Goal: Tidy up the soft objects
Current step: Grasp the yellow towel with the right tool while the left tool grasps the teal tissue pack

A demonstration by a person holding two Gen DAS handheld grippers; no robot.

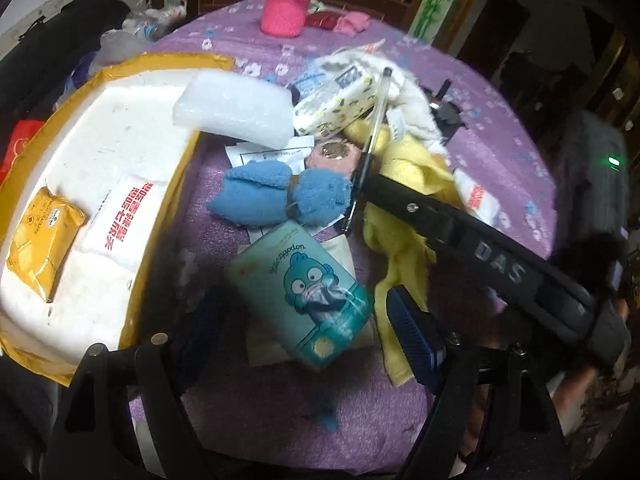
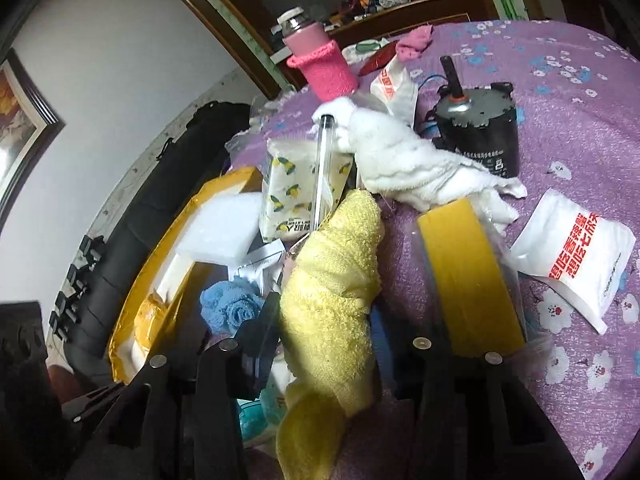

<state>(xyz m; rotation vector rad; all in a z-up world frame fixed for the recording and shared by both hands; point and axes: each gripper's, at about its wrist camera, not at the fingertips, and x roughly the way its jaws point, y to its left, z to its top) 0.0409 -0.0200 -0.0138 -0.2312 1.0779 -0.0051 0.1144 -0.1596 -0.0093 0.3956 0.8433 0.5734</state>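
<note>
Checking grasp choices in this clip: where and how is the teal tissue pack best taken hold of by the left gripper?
Grip the teal tissue pack across its short width, near the middle, coming from above and from the near end. It lies flat, its long axis running away from the left gripper, whose open fingers already straddle its near end. The blue cloth touches the far end, so stay clear of it.

We found a tray along the table's left edge, holding two packets and a foam block overhanging its rim. Beside it lay a rolled towel, with a cartoon tissue pack nearer us. Behind them sat a lemon-print tissue pack, a pen across it. A covered bottle stood at the far edge.
</note>
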